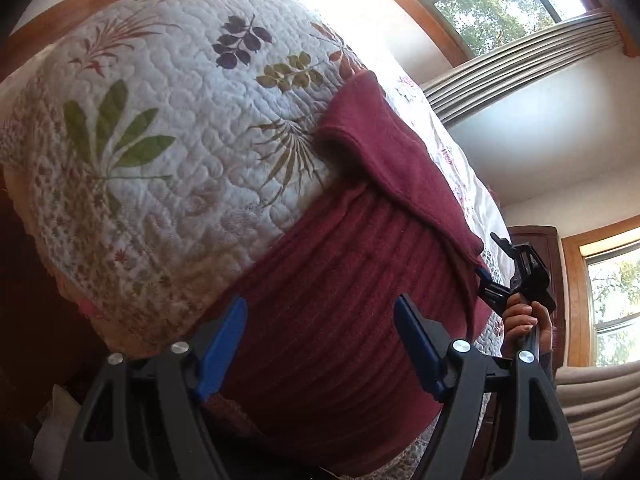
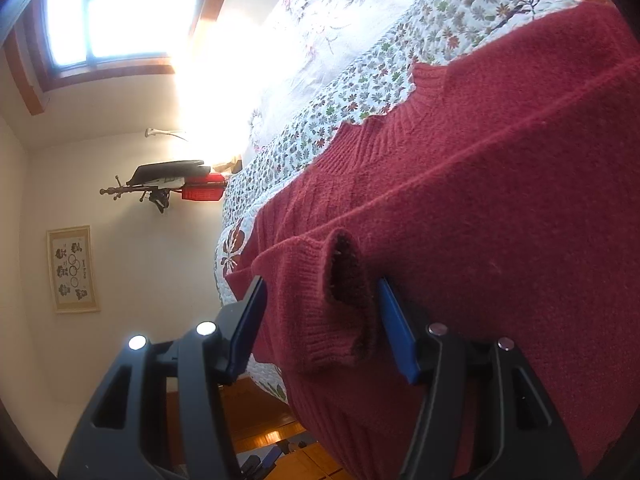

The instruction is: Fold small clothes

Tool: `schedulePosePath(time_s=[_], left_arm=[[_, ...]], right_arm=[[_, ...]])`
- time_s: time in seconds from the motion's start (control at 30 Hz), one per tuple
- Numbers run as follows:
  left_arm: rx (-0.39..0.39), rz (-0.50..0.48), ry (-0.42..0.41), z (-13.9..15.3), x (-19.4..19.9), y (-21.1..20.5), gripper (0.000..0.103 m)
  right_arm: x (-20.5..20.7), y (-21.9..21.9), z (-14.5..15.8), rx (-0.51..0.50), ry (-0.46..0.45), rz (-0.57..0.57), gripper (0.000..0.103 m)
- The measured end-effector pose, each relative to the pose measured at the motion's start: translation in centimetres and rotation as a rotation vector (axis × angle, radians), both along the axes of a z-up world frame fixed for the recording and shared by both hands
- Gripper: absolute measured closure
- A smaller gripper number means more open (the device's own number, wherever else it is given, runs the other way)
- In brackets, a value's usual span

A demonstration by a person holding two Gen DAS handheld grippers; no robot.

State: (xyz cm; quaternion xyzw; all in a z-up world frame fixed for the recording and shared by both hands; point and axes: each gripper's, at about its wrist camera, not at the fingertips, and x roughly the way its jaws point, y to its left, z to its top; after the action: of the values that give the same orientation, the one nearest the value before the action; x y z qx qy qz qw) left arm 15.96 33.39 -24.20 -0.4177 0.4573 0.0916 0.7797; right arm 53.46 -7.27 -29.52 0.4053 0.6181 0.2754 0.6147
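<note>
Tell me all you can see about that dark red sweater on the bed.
The sweater is a dark red, fuzzy-looking knit with a ribbed body, ribbed cuffs and a short ribbed collar. It lies spread on the floral quilt, its lower part hanging over the bed's edge. One sleeve is folded across the body. The other sleeve's open cuff sits between the right gripper's open fingers; whether they touch it is unclear. The left gripper hovers open by the ribbed part.

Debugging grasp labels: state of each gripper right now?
Left gripper: open, jaws wide over the red sweater, holding nothing.
Right gripper: open, the sleeve cuff sits between its fingers, not clamped.
</note>
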Motion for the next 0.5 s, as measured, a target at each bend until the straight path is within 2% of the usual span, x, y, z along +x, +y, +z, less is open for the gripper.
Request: schedulePosePath(time_s=[0.1,0.17,0.2,0.23,0.33,0.5], left_arm=[[0.003,-0.025,-0.007,0.3,1.0,-0.2,0.027],[-0.001,-0.042,-0.012,0.5,1.9,-0.5,0.027],[0.0,-0.051,-0.016,0.6,2.4,-0.6,0.027],[0.0,-0.06,-0.021,0.8,2.8,-0.8,0.027],[0.002,-0.09,-0.03,1.1,3.9,-1.2,0.027],[-0.006,-0.12,-0.021,0.7,5.3,-1.6,0.027]], right_arm=[[0.5,1.3,0.2,-0.011,-0.005,0.012,0.047],[0.5,1.8,0.5,-0.007,-0.003,0.024,0.069],[0.6,1.9,0.8,-0.006,-0.003,0.027,0.09],[0.5,1.6,1.5,-0.02,-0.016,0.023,0.096],[0.0,0.9,4.2,-0.024,-0.085,0.028,0.097],[-1.2,-2.1,10.5,-0.06,-0.242,0.007,0.097]])
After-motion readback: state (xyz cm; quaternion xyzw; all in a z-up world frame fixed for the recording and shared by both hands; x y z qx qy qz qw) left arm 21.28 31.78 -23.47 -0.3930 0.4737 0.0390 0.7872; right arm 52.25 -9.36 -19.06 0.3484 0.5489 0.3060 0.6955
